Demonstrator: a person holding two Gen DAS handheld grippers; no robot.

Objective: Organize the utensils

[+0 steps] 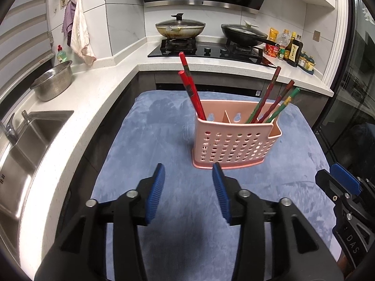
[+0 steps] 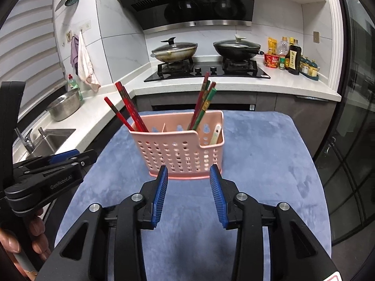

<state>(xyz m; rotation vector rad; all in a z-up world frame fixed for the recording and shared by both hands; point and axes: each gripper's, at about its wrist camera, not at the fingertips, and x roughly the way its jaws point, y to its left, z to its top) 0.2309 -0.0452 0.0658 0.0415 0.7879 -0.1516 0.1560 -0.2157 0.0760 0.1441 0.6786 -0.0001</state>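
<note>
A pink perforated utensil holder (image 1: 234,145) (image 2: 180,154) stands upright on a blue cloth (image 1: 164,140) (image 2: 257,154). Red chopsticks (image 1: 191,89) (image 2: 127,107) lean in its left compartment. Red and green chopsticks (image 1: 271,103) (image 2: 204,100) lean in the middle one. A pale spoon handle (image 2: 215,134) rests in the low right pocket. My left gripper (image 1: 188,171) is open and empty, just short of the holder's left front corner. My right gripper (image 2: 188,172) is open and empty too, right before the holder's base. Each gripper shows at the edge of the other's view.
An L-shaped white counter (image 1: 105,89) carries a sink (image 1: 25,140), a steel colander (image 1: 52,83), a hob with two lidded pans (image 1: 180,27) (image 1: 243,34) and sauce bottles (image 1: 293,49). Towels (image 1: 79,30) hang on the wall. A hand (image 2: 28,234) holds the left gripper.
</note>
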